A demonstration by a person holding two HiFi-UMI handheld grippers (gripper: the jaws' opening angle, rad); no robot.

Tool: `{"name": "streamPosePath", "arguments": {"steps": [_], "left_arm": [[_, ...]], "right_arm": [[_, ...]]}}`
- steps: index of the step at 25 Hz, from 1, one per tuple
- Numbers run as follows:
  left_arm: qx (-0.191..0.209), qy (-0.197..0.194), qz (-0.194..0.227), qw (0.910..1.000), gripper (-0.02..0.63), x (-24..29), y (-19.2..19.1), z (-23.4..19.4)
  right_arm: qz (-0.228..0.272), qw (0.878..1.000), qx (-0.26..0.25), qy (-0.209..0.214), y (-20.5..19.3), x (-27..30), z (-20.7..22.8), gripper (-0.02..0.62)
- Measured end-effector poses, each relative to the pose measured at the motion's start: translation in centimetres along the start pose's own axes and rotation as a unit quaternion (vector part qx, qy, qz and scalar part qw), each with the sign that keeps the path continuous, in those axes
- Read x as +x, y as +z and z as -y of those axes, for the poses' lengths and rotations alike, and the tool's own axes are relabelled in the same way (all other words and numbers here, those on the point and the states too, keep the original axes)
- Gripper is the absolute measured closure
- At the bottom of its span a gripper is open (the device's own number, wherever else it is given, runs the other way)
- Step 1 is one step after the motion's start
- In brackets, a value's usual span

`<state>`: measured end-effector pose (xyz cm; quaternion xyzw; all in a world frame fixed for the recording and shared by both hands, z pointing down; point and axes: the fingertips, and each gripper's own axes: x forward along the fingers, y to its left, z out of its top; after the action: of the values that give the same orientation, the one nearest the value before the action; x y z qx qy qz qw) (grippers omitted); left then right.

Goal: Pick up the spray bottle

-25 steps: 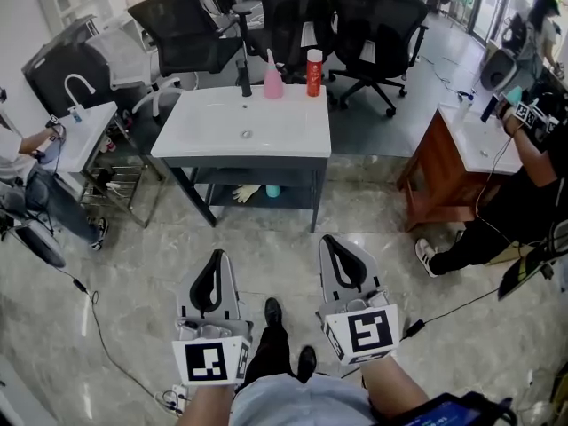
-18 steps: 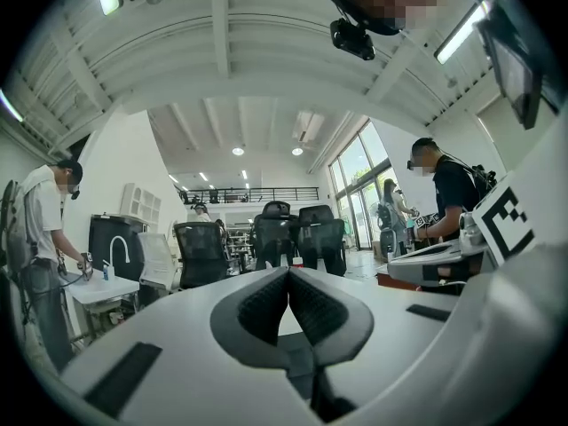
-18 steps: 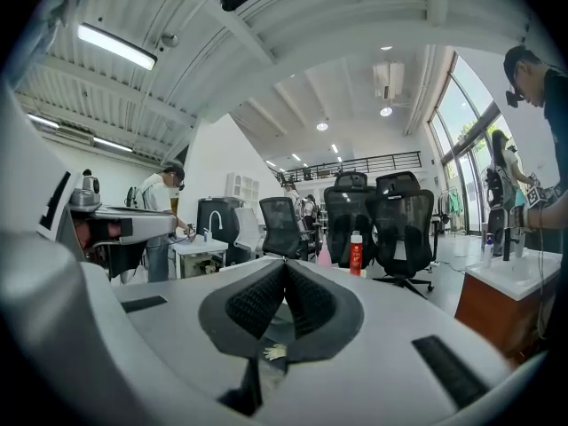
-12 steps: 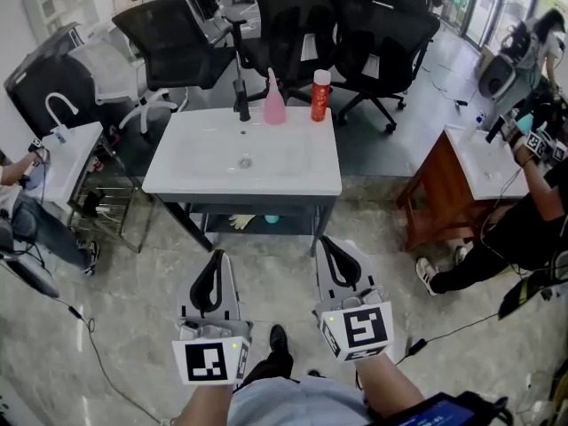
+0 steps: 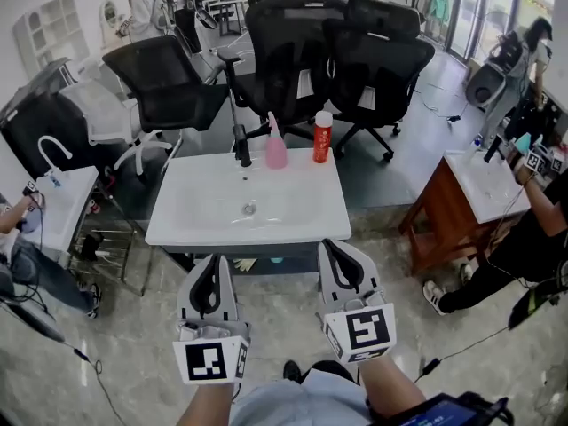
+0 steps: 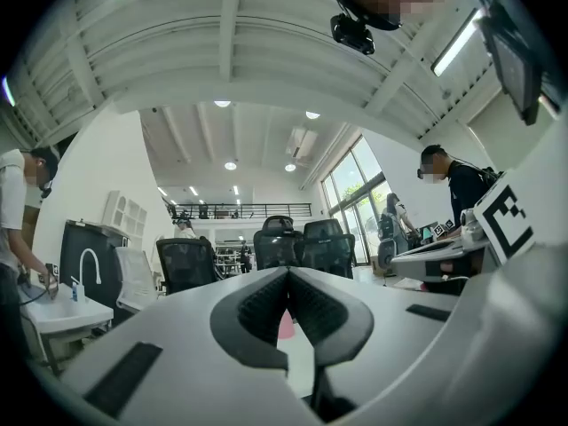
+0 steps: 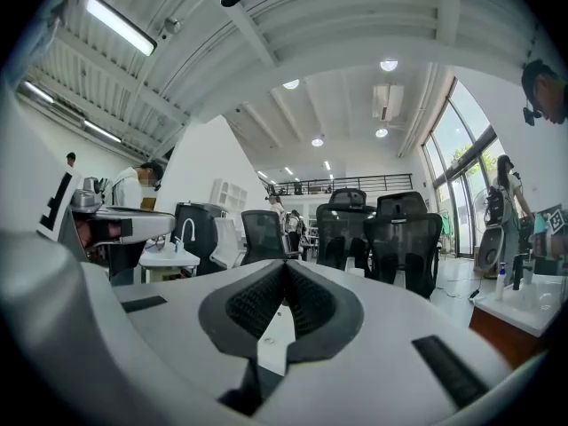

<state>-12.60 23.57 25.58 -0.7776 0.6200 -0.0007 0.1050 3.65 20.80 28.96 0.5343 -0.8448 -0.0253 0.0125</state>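
Approach phase. Compared with a second ago the person stands closer to the white washbasin (image 5: 177, 231). In the head view its near edge now sits right at the tips of both grippers, where bare floor separated them before. The left gripper (image 5: 213, 263) and right gripper (image 5: 334, 247) keep the same side-by-side, roughly level pose. Both gripper views show the ribbed pads pressed together with nothing between them, so both are closed and empty. The pink spray bottle (image 5: 276, 145) stands upright at the back rim of the basin, between the black faucet (image 5: 241, 145) and a red bottle with a white cap (image 5: 322, 137), untouched and well apart from either gripper. The left gripper view catches a sliver of pink just beyond its closed jaws. Judgement: only the walk-up is done. A gripper must open and reach across the whole basin before any grasp, and the red bottle stands near enough to be knocked.
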Motion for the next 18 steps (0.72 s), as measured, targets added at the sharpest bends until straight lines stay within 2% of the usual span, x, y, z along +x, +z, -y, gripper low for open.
{"name": "streamPosePath", "arguments": {"steps": [12,18], "left_arm": [[-0.007,-0.005,-0.059,0.9982,0.591,6.6,-6.3,-2.6],[0.000,-0.007,-0.077,0.9970,0.591,12.1,-9.1,-3.5]], "right_arm": [[-0.042,0.999,0.022,-0.022,-4.6,6.4,3.6,0.580],[-0.053,0.998,0.033,-0.019,-7.1,12.0,6.1,0.580]]}}
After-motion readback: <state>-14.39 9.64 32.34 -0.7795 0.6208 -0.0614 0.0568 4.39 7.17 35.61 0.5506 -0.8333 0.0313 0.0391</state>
